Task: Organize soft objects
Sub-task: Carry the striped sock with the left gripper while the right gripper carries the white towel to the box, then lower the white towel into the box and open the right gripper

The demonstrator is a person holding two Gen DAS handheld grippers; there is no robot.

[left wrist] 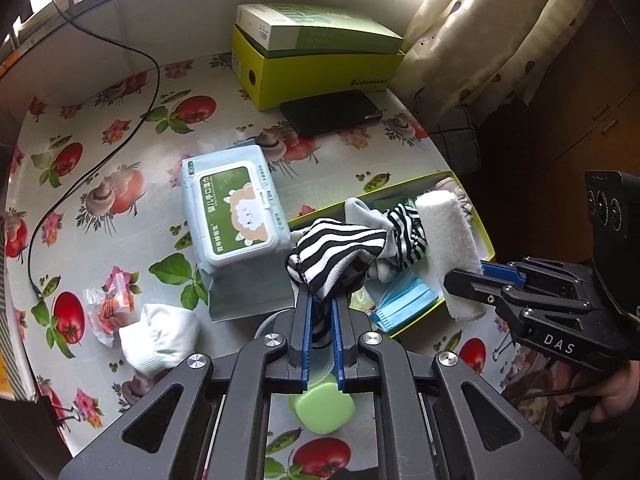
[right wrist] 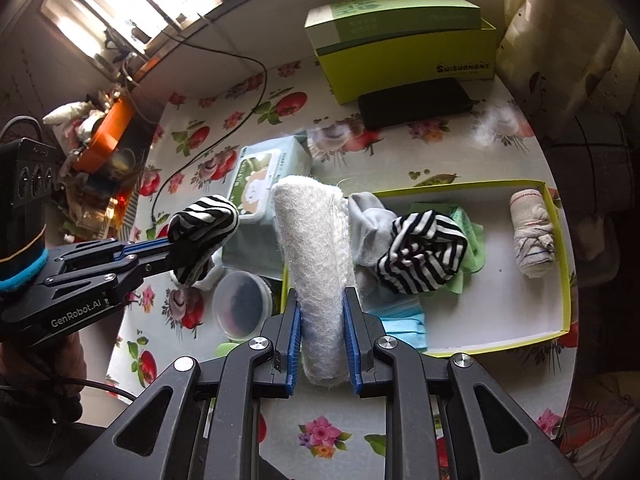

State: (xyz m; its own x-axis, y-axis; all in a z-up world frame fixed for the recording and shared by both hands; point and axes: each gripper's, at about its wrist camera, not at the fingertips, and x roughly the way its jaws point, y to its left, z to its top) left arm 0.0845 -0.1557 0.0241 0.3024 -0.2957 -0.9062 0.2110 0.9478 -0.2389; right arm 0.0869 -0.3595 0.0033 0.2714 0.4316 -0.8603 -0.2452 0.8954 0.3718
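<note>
Our shallow yellow-green tray [right wrist: 562, 280] holds a second striped sock [right wrist: 424, 256], a grey sock [right wrist: 366, 212], a green cloth [right wrist: 472, 240], blue face masks [right wrist: 404, 326] and a rolled white bundle [right wrist: 534, 232]. Our left gripper [left wrist: 322, 312] is clamped on a black-and-white striped sock [left wrist: 336, 256] just beside the tray; our right gripper [right wrist: 322, 320] is clamped on a fluffy white roll [right wrist: 314, 248] at its near left corner. On the flowered counter [left wrist: 120, 208] lie a wipes pack [left wrist: 232, 212] and a white sock [left wrist: 160, 338].
</note>
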